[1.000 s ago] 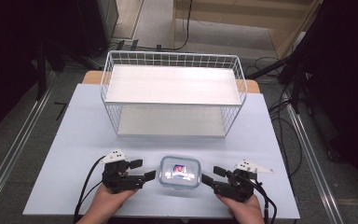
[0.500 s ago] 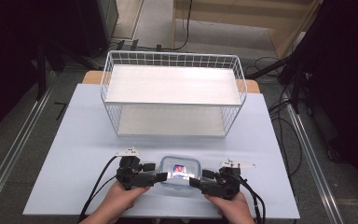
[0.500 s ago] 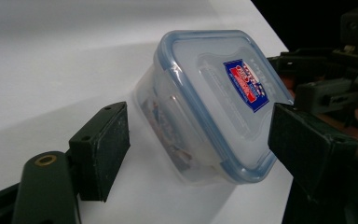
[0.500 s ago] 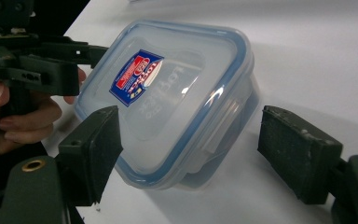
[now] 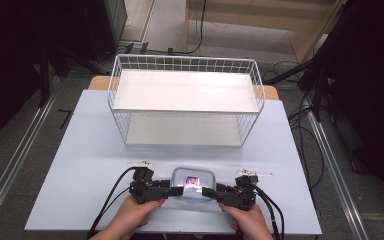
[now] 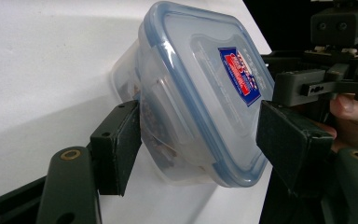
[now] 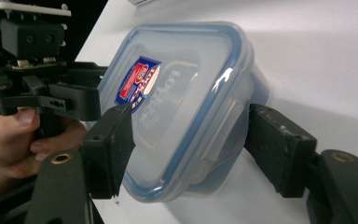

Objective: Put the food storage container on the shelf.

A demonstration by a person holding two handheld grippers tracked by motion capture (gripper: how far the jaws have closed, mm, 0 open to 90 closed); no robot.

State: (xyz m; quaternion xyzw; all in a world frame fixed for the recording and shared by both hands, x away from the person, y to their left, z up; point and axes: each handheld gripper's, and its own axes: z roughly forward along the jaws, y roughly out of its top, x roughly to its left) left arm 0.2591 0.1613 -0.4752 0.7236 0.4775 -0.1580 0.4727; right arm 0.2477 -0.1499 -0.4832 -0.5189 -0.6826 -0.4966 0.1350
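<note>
Both tools have come inward and down since the earlier frames, from standing apart on either side to flanking the lidded plastic container [image 5: 192, 183] at the lower middle of the high view, and their jaws have just been closing with the container between them. It sits on the pale tabletop [image 5: 80, 170] near the person's edge, clear-walled with a blue-rimmed lid and a red and blue label on top; something brownish shows dimly through its wall.

The left tool [image 5: 172, 191] reaches in from the left of the box and the right tool [image 5: 209, 192] from the right. In the left gripper view, one pad sits at the container's wall at lower left and the other at the lid's rim on the right [image 6: 196, 135]. In the right gripper view the pads [image 7: 282, 149] bracket the box likewise. Each pair looks to be just at the box; I cannot tell whether they press firmly yet.

The step seems to be a two-sided grasp. Next would call for both pairs closing evenly, then a level lift, perhaps toward the white wire rack [image 5: 185, 65] standing well beyond in the upper middle.

Both hands [image 5: 130, 217] enter from the bottom edge, holding the tools low and nearly level, pointed at each other.
</note>
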